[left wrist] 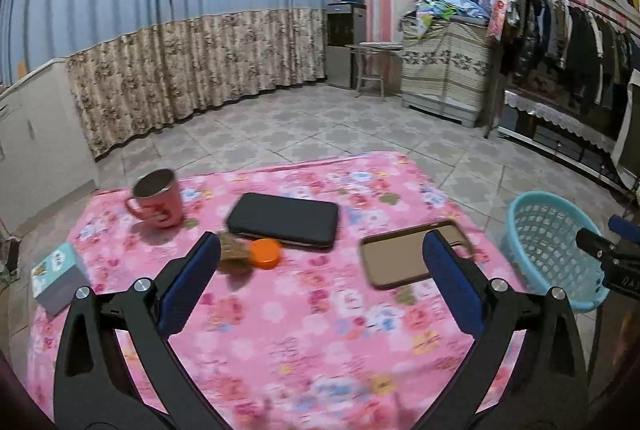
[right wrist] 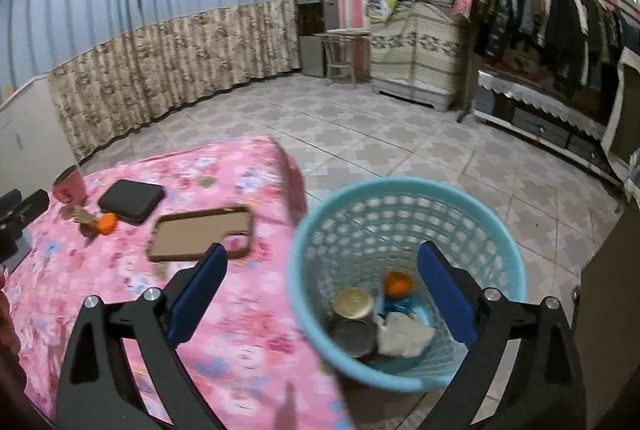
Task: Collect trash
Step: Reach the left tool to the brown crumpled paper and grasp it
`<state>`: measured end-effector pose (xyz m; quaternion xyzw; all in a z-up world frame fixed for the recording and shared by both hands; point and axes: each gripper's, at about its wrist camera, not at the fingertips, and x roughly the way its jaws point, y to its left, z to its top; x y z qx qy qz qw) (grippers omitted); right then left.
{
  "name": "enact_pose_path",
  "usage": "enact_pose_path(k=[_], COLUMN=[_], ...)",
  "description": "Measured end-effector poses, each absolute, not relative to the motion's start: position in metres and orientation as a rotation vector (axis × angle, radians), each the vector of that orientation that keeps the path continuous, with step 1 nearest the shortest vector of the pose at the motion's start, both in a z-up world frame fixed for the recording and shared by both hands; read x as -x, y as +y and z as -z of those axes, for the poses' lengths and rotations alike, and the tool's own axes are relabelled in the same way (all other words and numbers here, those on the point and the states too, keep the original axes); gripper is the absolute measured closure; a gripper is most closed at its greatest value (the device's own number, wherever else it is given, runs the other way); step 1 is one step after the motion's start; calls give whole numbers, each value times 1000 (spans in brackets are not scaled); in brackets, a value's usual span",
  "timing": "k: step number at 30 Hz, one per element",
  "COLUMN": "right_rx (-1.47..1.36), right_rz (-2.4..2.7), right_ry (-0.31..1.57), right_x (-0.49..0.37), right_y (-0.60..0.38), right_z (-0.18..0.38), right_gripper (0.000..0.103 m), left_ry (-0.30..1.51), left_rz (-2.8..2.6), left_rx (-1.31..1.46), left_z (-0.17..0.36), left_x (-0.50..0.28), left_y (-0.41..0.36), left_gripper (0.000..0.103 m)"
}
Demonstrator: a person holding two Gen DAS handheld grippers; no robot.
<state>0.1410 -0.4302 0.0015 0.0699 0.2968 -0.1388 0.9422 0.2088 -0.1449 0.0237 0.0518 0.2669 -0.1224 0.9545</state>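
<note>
On the pink flowered tablecloth (left wrist: 304,310), the left gripper (left wrist: 320,250) stands with its blue pads spread wide and nothing between them. Seen from the left wrist, a crumpled brown scrap (left wrist: 234,256) lies at about 11 o'clock from this gripper, touching an orange lid (left wrist: 265,252) on its right side. Just behind both is a black zip case (left wrist: 284,220), lying flat. A pink mug (left wrist: 157,199) stands upright at 10 o'clock, far on the cloth, and a small light-blue box (left wrist: 56,276) sits near the left edge at 9 o'clock. A brown phone case (left wrist: 408,254) lies flat with its hollow side up at 1 o'clock, partly behind the right finger of the gripper.

The turquoise mesh basket (right wrist: 404,198) stands just beside the right edge of the table. The right gripper (right wrist: 320,262) hangs above its rim, jaws wide apart and empty; one finger is over the cloth, the other over the basket. Inside the basket, at the bottom, lie two round metal lids or cans (right wrist: 353,304), a white crumpled paper (right wrist: 404,334), an orange round thing (right wrist: 398,283) and a small blue wrapper (right wrist: 396,306). From the left wrist view, the tip of the right gripper appears at 3 o'clock, in front of the basket.
</note>
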Motion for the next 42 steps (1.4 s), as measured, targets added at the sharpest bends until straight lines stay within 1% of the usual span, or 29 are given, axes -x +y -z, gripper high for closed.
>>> enact_pose_path(k=[14, 21, 30, 35, 40, 41, 42], right_rx=[-24, -5, 24, 34, 13, 8, 4], right_rz=[171, 141, 143, 167, 183, 185, 187], right_ry=[588, 591, 642, 666, 688, 690, 691], right_x=[-198, -231, -252, -256, -256, -257, -257], right_y=[-322, -294, -292, -299, -313, -315, -317], right_z=[-12, 4, 34, 44, 51, 51, 52], right_gripper=[9, 9, 9, 9, 9, 9, 9], left_ry=[553, 598, 712, 773, 796, 798, 804], left_rz=[92, 70, 117, 162, 178, 184, 194], left_rx=[-73, -49, -44, -17, 3, 9, 16], left_z=[-29, -9, 38, 58, 72, 73, 75], left_x=[-243, -271, -309, -331, -349, -351, -352], left_y=[-32, -6, -18, -46, -66, -67, -68], left_gripper=[5, 5, 5, 5, 6, 12, 22])
